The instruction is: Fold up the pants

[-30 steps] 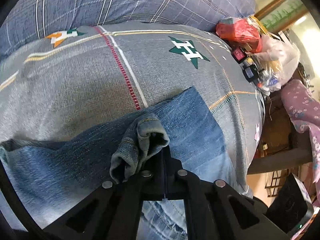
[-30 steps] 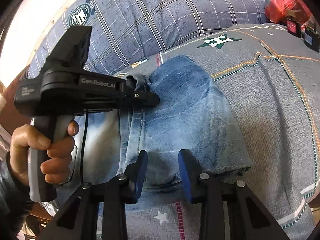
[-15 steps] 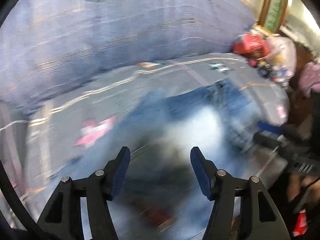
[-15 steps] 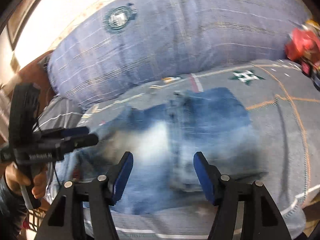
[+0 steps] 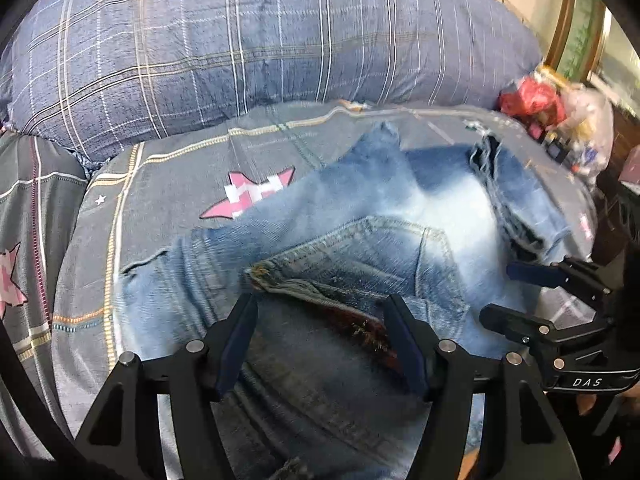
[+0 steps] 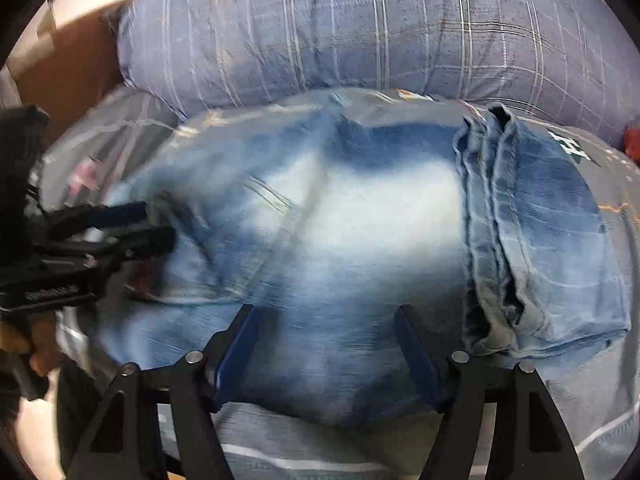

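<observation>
Faded blue jeans (image 5: 360,240) lie on the grey patterned bed cover (image 5: 168,184), the leg ends folded over onto the thighs at the right (image 6: 540,240). My left gripper (image 5: 320,320) is open and empty, hovering over the waistband and back pocket (image 5: 372,252). My right gripper (image 6: 324,332) is open and empty above the near edge of the jeans' pale middle (image 6: 360,220). Each gripper shows in the other's view: the right one (image 5: 532,292) at the right edge, the left one (image 6: 132,228) at the left, blurred.
A large blue plaid pillow (image 5: 260,48) lies behind the jeans. Red and clear plastic bags (image 5: 560,112) with small items sit past the bed's far right corner. A wooden headboard (image 6: 68,64) shows at the left of the right wrist view.
My left gripper let go of the leg hem and swung left to the waistband end, opening. My right gripper opened wider and pulled back. The leg ends now rest folded over.
</observation>
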Demonstrator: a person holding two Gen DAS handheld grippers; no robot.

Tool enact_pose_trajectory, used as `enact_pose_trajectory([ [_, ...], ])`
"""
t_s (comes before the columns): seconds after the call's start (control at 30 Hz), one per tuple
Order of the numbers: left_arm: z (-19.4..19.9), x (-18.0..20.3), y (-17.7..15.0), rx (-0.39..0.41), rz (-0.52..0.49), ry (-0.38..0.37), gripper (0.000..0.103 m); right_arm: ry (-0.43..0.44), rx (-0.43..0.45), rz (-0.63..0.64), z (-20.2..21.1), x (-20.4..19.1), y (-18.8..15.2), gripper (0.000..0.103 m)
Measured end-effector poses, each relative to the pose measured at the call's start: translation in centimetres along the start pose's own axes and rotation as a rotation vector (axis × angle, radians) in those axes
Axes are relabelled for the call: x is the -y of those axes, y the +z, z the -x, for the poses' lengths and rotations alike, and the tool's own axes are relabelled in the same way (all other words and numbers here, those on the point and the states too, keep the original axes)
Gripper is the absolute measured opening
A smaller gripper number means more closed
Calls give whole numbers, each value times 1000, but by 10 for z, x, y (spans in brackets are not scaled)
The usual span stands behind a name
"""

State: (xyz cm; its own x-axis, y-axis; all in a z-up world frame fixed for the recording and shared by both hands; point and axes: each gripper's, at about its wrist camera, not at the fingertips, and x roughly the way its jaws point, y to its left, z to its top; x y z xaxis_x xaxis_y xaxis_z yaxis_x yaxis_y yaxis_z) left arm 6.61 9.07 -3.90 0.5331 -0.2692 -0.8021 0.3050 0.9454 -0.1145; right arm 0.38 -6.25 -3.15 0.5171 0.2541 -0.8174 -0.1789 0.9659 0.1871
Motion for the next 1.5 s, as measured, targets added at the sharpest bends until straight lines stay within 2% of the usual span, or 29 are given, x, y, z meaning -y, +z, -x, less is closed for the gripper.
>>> enact_pose_trajectory([
  [0.1,16,-9,-4,7,40,-3,69,26,37,14,15,-14,9,73],
  [0.2,22,-22,-12,1,65,37,71,80,48,46,16,-33,12,74],
  [0.27,3,-30,-22,-101,63,102,71,105,7,73,2,-42,4,73],
  [0.3,-7,-35,-28,-130,69,98,71,106,-27,73,-9,-45,-1,74],
  [0.4,0,-52,-37,-99,167,8,73,108,1,26,-13,-45,-2,76],
  [0.43,8,-57,-36,-78,186,-2,73,94,10,16,-9,-46,-1,76],
  [0.5,24,-69,-34,-19,205,47,73,73,46,16,2,-53,2,76],
  [0.57,27,-76,-31,-8,221,51,73,87,75,59,12,-66,4,76],
  [0.63,17,-81,-29,-38,233,67,73,105,93,113,17,-86,7,76],
  [0.73,-22,-85,-31,-169,203,71,76,130,31,196,-4,-113,4,75],
  [0.77,-24,-86,-30,-122,184,68,82,92,-12,235,-18,-121,0,76],
  [0.83,-27,-86,-24,-140,159,62,84,8,12,335,-27,-133,-5,76],
  [0.87,-25,-87,-22,-153,169,58,83,7,9,330,-25,-134,-3,76],
  [0.93,-18,-91,-17,-152,187,54,82,32,38,302,-8,-136,1,76],
  [1.0,-7,-97,-12,-101,205,45,82,53,91,343,11,-145,-1,76],
  [1.07,-1,-105,-13,-95,245,20,82,91,126,412,25,-164,-5,76],
  [1.13,-6,-111,-13,-112,276,1,82,169,90,474,24,-189,-11,76],
  [1.23,-14,-122,-14,-129,314,-13,82,204,40,558,8,-215,-26,71],
  [1.3,-18,-125,-17,-143,344,-35,82,153,16,589,-11,-224,-32,70],
  [1.37,-15,-127,-20,-138,361,-50,82,86,15,566,-26,-225,-31,58],
  [1.43,-11,-128,-21,-131,359,-52,82,88,17,531,-26,-223,-29,58],
  [1.5,-13,-131,-20,-133,359,-55,82,55,21,574,-26,-227,-35,58],
])
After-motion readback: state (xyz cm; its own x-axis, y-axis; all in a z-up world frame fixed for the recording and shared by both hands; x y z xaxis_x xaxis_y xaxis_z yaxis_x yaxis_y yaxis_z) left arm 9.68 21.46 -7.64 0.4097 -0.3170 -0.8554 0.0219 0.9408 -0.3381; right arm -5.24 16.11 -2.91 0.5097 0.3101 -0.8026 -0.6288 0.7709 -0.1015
